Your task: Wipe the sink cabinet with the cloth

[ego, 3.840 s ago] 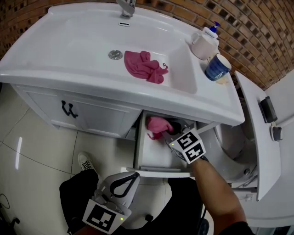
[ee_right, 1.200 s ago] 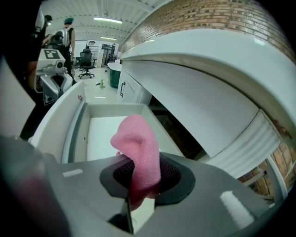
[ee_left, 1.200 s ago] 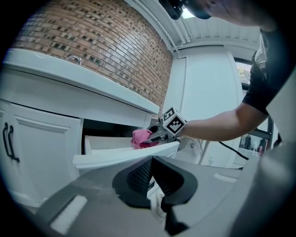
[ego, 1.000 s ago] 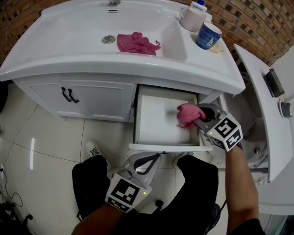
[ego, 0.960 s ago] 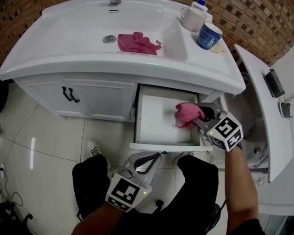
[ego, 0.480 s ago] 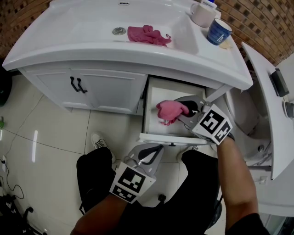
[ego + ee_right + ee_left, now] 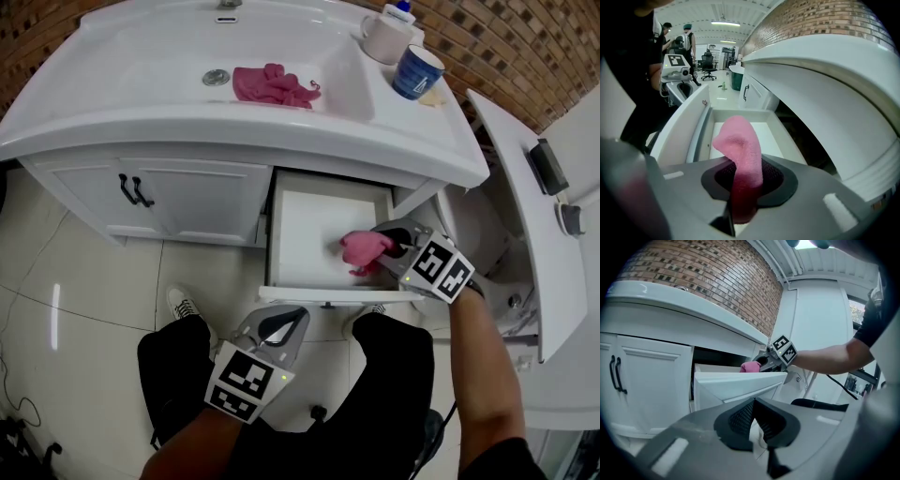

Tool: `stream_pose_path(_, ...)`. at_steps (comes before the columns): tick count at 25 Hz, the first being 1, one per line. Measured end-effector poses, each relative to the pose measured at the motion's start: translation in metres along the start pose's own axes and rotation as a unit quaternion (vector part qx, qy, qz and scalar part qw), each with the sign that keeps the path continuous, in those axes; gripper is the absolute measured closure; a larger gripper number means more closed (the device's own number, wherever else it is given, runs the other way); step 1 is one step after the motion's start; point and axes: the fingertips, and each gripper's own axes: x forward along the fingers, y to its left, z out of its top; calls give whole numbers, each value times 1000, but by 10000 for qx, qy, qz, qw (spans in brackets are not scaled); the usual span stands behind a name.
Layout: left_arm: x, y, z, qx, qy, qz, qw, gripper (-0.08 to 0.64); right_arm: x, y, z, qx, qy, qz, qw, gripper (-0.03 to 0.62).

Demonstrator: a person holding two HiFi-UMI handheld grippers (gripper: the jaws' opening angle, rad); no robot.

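Since half a second ago, the right gripper has carried the pink cloth from the left-middle of the open drawer over toward its right wall, near the front. The jaws are clenched on the cloth; in the right gripper view the pink terry cloth stands up out of the dark pads as a folded lump above the drawer's white floor. From the head view it looks to lie against that floor, but I cannot tell whether it really touches.

The left gripper hangs low in front of the drawer, over my lap, well apart from the work. In its own view the jaws are closed together with nothing between them, and beyond them I see the drawer front with the cloth peeking over it.

The sink cabinet is white, with two black handles on its closed doors. A second pink cloth lies in the basin beside the drain. On the counter's right end stand a blue cup, a white mug and a pump bottle with a blue top. The cup bears a pale mark too small to read. Each gripper's cube shows black-and-white square markers, with no letters I can read.
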Motion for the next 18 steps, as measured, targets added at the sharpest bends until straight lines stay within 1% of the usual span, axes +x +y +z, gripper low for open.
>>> stream_pose_path(5,2,-6,0,73,6,-75,9999,554,-24,-10,-21,104,142,-190,9997,511)
stream_pose_path(7,1,-6,0,71,-13,-78,9999,554,-34,-16,-19,259,38,-286,9992,511)
stream_pose_path(8,1,-6,0,66,-29,-81,9999,554,-40,-18,-13,381,-107,-314,9987,511)
stream_pose_path(10,0,-6,1,54,-73,-96,9999,554,-52,-19,13,693,-597,-239,9955,511)
stream_pose_path(12,-2,-4,1,34,-121,-100,9999,554,-58,-13,48,913,-1125,-4,9895,511)
stream_pose_path(16,-7,-5,3,-15,-196,-95,9998,554,-55,4,104,876,-1706,299,9810,511)
stream_pose_path(18,-10,-4,2,-3,-202,-74,9998,554,-50,16,128,726,-1875,418,9787,509)
